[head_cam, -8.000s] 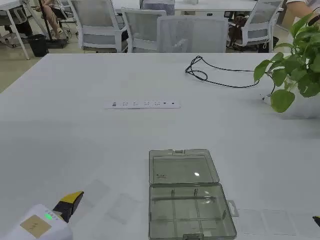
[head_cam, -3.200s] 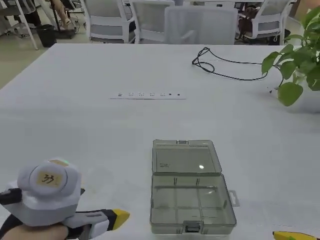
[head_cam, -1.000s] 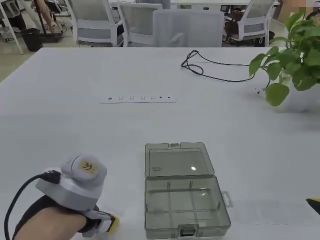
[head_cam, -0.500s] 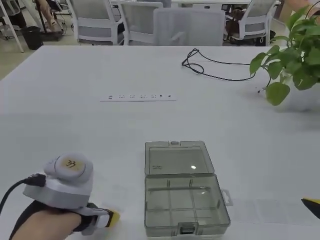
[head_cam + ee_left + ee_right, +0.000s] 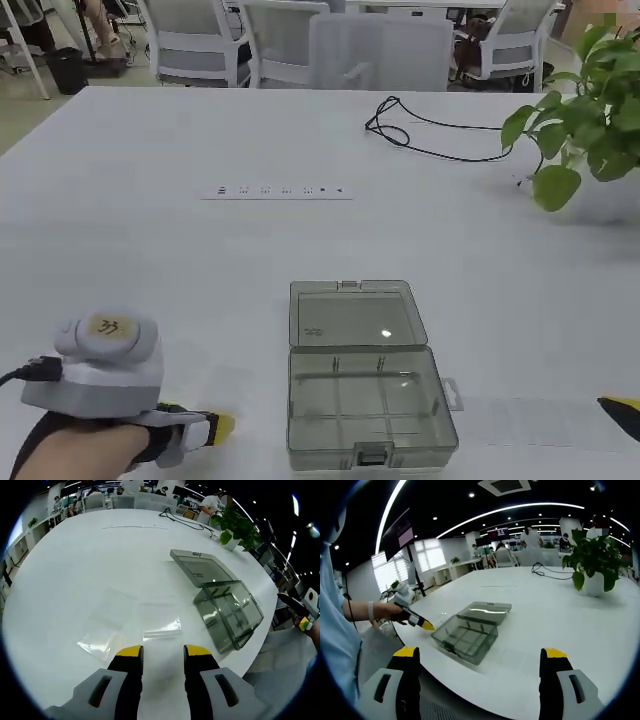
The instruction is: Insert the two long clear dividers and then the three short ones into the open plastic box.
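Note:
The open smoky plastic box (image 5: 365, 405) lies near the table's front edge, its lid (image 5: 350, 313) folded flat behind it. Thin walls cross the box's inside (image 5: 227, 611). Left of the box, my left gripper (image 5: 215, 428) hovers low over the table, jaws a little apart with nothing between them. Just ahead of its tips (image 5: 162, 652) lie flat clear dividers (image 5: 162, 627), with another clear sheet (image 5: 102, 630) to their left. More clear dividers (image 5: 535, 420) lie right of the box. My right gripper (image 5: 480, 652) is wide open and off the table's right side, its yellow tip (image 5: 622, 415) at the frame's edge.
A white power strip (image 5: 277, 191) lies mid-table and a black cable (image 5: 420, 130) curls beyond it. A potted plant (image 5: 590, 120) stands at the right. Office chairs (image 5: 380, 50) line the far edge. A person's sleeve (image 5: 340, 640) is at the left in the right gripper view.
The hand with my left gripper has shifted left, and its tip stays low beside the box. The box, lid and right gripper tip keep their places.

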The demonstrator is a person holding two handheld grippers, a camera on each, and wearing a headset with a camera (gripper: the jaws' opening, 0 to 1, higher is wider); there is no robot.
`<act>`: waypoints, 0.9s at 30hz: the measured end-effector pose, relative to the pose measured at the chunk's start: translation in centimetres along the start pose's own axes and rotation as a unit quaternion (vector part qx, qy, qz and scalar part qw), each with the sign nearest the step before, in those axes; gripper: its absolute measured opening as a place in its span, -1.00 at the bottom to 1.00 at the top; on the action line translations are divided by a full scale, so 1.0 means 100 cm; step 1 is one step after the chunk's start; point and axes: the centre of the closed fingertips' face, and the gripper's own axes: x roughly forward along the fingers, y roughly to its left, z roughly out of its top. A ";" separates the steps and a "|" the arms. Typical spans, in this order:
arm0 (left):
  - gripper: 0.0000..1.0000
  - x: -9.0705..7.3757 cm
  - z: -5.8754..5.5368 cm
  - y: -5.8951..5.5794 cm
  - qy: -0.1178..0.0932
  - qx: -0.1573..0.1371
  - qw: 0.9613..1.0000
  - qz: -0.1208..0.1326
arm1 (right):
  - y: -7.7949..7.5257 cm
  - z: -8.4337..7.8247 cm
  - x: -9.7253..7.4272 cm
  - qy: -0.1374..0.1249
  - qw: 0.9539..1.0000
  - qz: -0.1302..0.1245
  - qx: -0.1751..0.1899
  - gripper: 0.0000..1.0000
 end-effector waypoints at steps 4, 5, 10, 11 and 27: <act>-0.40 -0.004 0.003 -0.004 -0.011 -0.015 1.000 -0.008 | 0.001 0.003 0.003 0.000 1.000 0.003 0.003 1.00; -0.40 -0.004 0.003 -0.004 -0.013 -0.014 1.000 -0.008 | 0.002 0.004 0.004 0.002 1.000 0.006 0.009 1.00; -0.40 -0.012 0.014 -0.011 -0.037 -0.019 0.999 -0.015 | 0.005 0.008 0.008 0.007 0.999 0.016 0.029 1.00; -0.40 -0.014 0.017 -0.012 -0.041 -0.018 0.999 -0.015 | 0.005 0.010 0.008 0.008 0.999 0.017 0.035 1.00; -0.40 -0.031 0.051 -0.065 -0.104 -0.002 0.993 -0.062 | 0.021 0.034 0.040 0.007 0.991 0.054 0.126 0.89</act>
